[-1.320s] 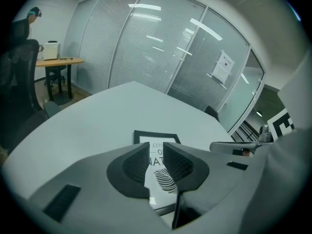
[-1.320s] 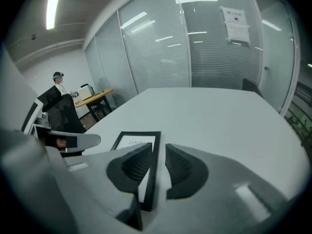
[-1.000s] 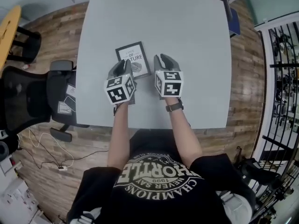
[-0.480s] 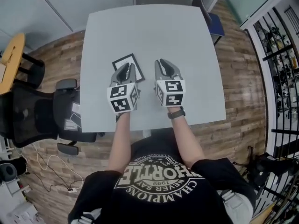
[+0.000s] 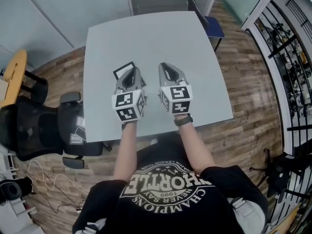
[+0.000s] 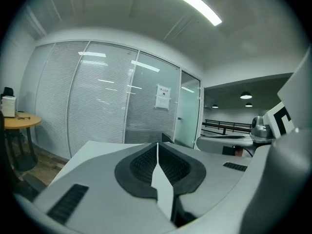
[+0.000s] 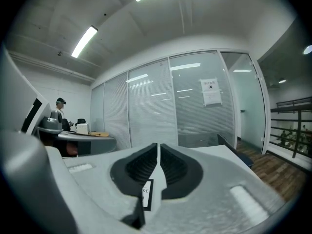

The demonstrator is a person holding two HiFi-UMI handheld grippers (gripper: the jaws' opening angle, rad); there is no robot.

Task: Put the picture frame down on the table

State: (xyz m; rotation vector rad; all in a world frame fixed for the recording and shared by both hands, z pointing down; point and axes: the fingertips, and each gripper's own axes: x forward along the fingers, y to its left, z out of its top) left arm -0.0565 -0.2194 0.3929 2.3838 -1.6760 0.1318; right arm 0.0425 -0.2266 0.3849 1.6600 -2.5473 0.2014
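The black picture frame with a white print lies flat on the grey table, left of the middle. My left gripper hovers over its near right corner and hides most of it. That gripper is shut, with nothing between its pads. My right gripper is level with the left one, a hand's width to the right of the frame, shut and holding nothing. In the right gripper view the gripper points across the table, and a strip of the frame shows through the gap under its fingertips.
A black office chair stands at the table's left edge, with a yellow round table beyond it. A blue chair is at the far right corner. Glass walls with blinds close off the far side; a metal railing runs at the right.
Both grippers have drawn back a little towards me, still shut. The frame stays flat on the table; the left gripper now covers more of it. The head camera has tilted.
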